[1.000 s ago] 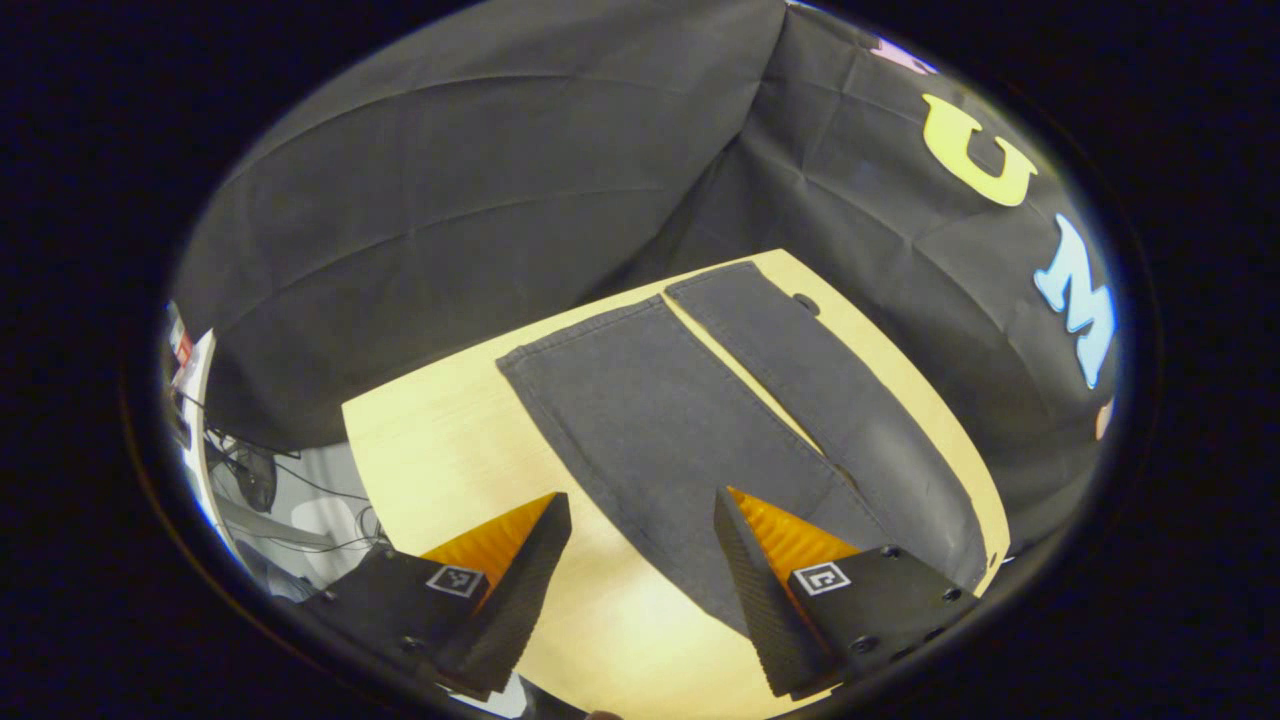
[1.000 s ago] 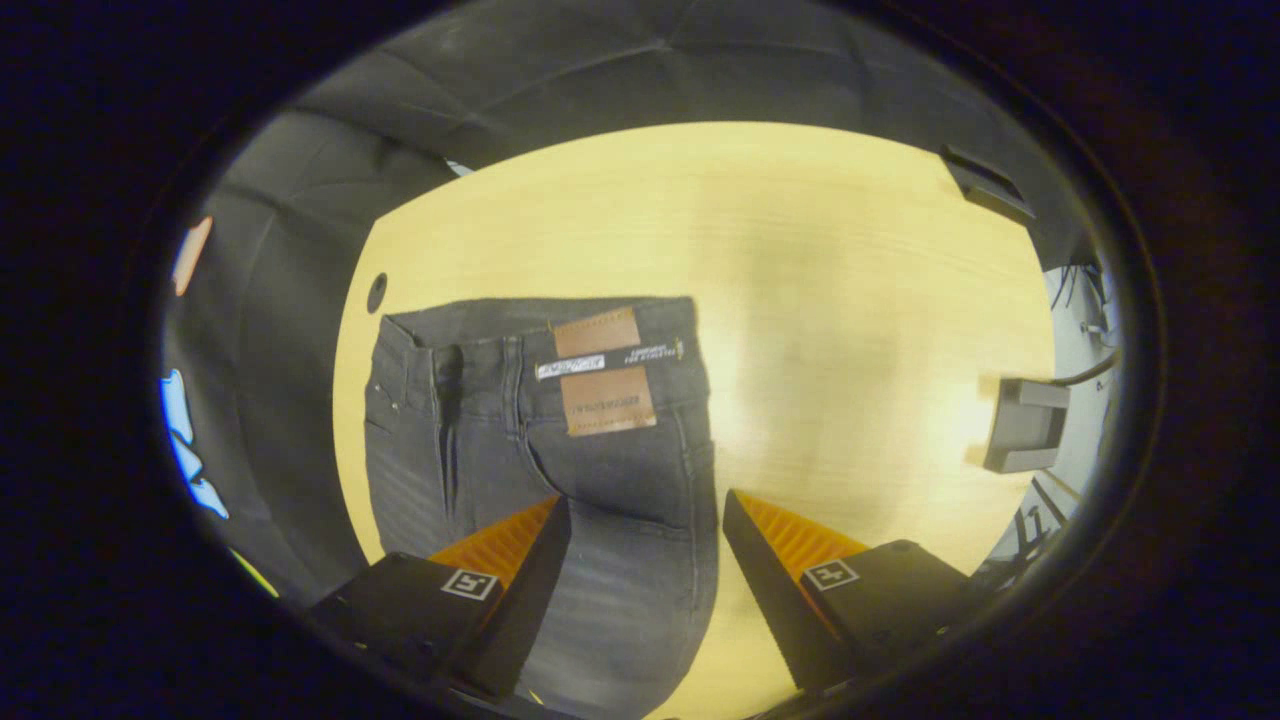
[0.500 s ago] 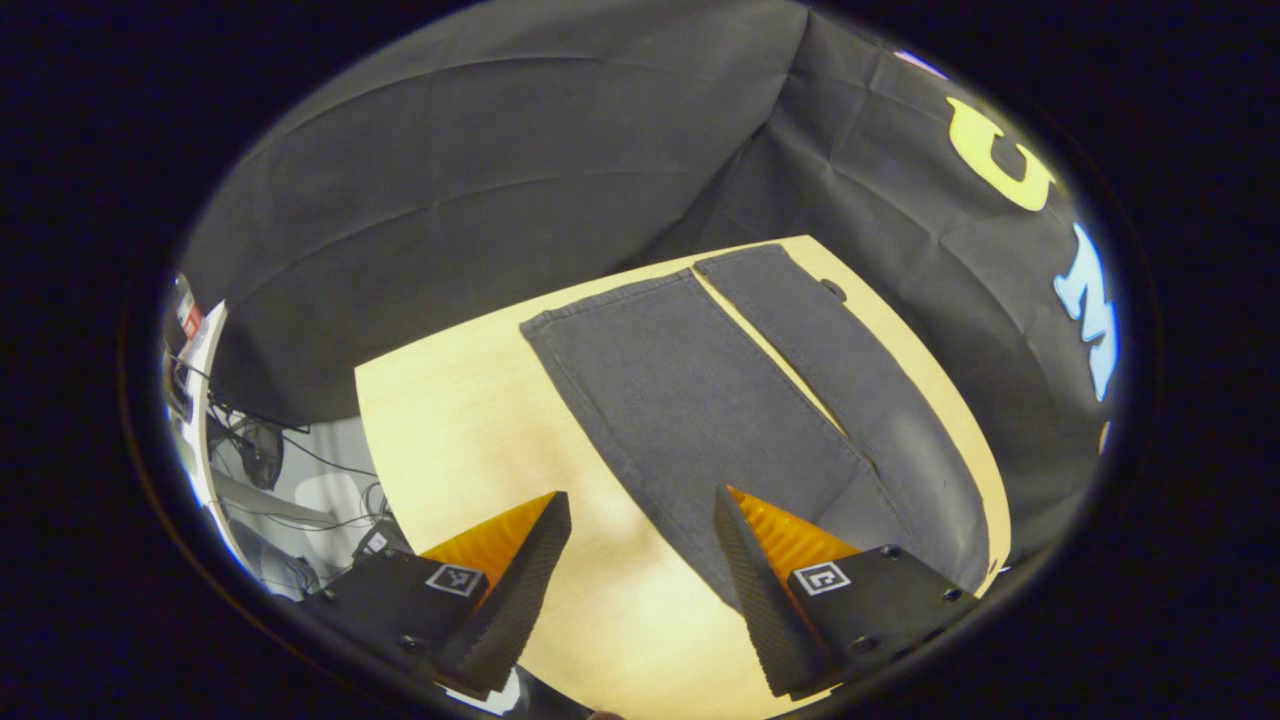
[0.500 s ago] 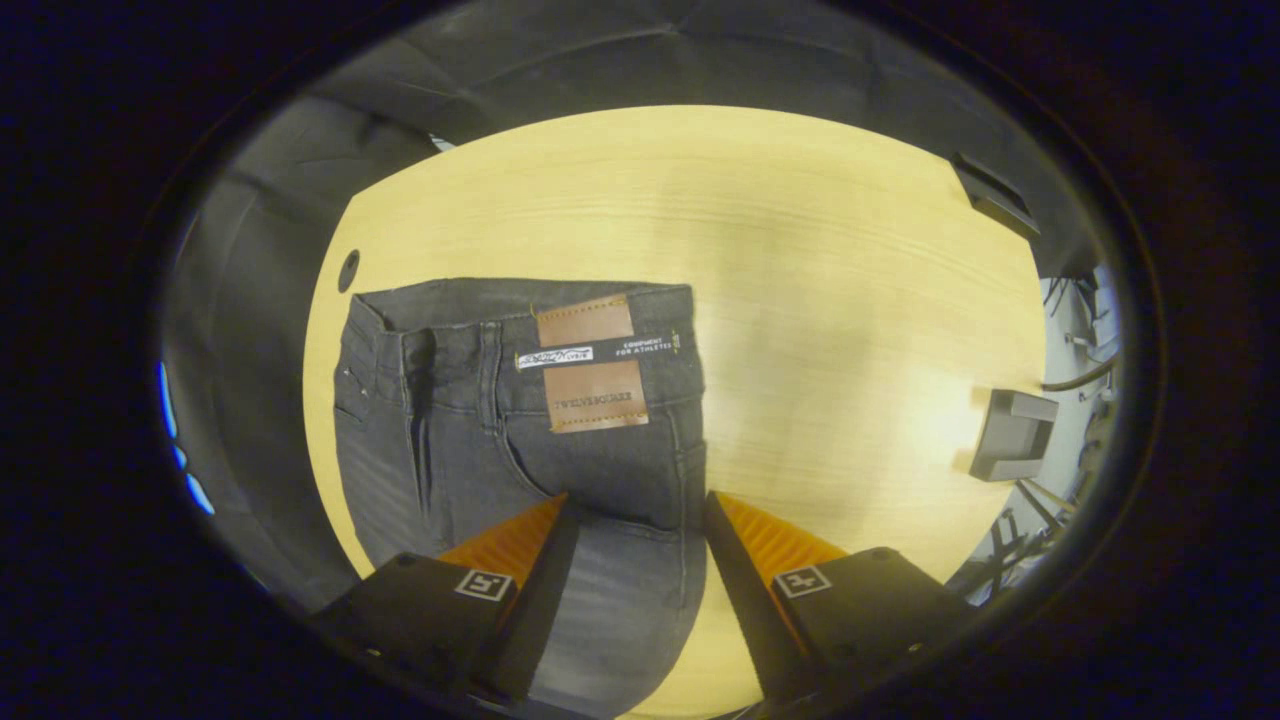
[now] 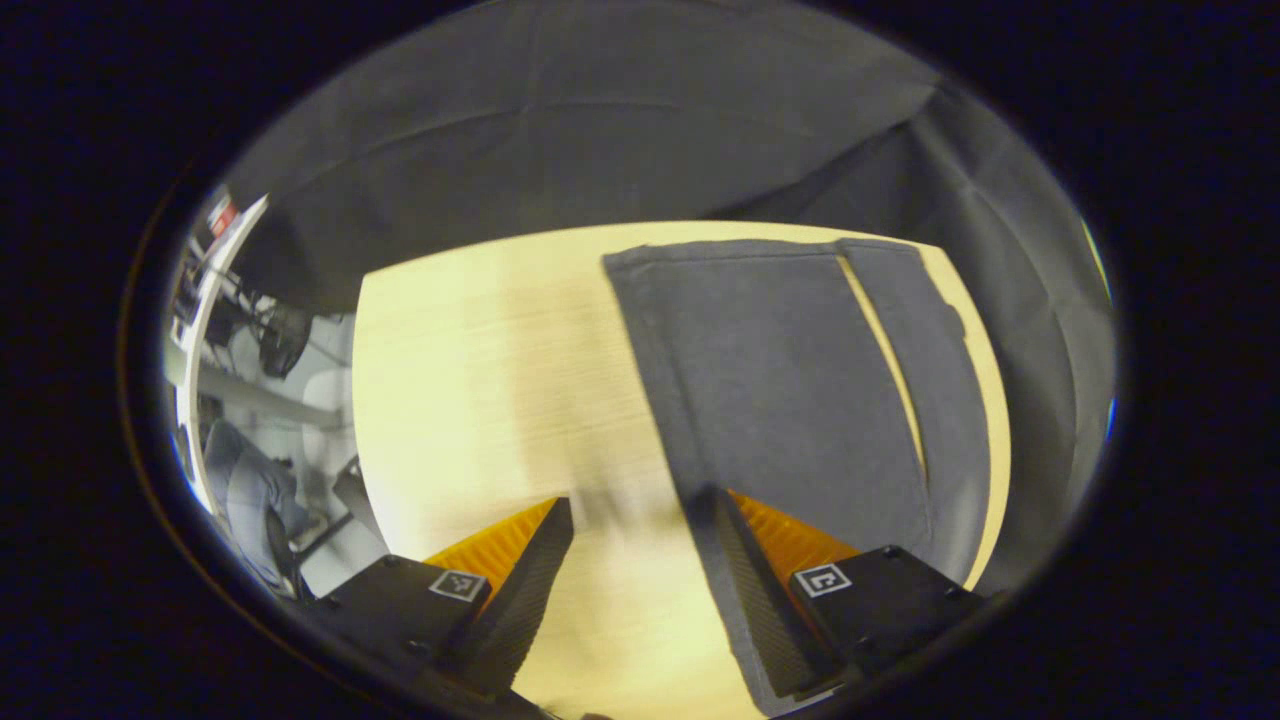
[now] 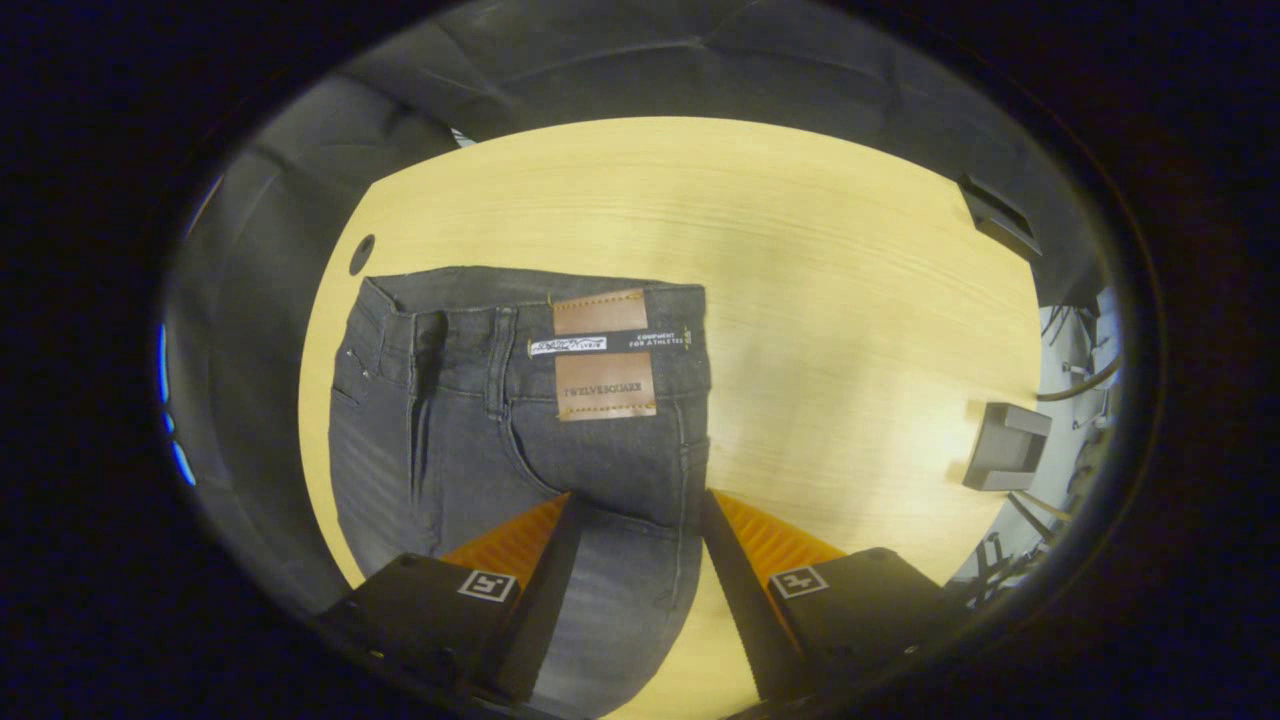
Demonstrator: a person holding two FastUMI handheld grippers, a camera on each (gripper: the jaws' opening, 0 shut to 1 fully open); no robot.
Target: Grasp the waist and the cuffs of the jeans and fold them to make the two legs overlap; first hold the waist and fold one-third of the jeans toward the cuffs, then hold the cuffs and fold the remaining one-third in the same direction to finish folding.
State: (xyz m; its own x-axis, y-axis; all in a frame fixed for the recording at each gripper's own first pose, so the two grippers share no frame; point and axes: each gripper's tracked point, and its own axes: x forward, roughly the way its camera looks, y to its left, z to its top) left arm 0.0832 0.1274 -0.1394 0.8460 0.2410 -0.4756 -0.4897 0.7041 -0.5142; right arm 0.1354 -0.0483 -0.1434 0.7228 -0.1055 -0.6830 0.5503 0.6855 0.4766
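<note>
Light wood table (image 6: pixel 800 260) carries dark grey jeans (image 6: pixel 520 420) lying flat, legs (image 5: pixel 780 380) spread side by side. A small black block (image 6: pixel 1005 450) sits near the table's edge, well apart from jeans.

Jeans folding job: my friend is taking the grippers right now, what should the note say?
Left gripper: open, holding nothing, at the near edge of the leg end of the jeans.
Right gripper: open, holding nothing, over the jeans just below the waist.
The jeans lie flat on the wooden table, the two legs side by side with a gap between them, the cuffs at the far end in the left gripper view.
Done: no fold yet.
Left: overlap the legs, then both one-third folds.
</note>
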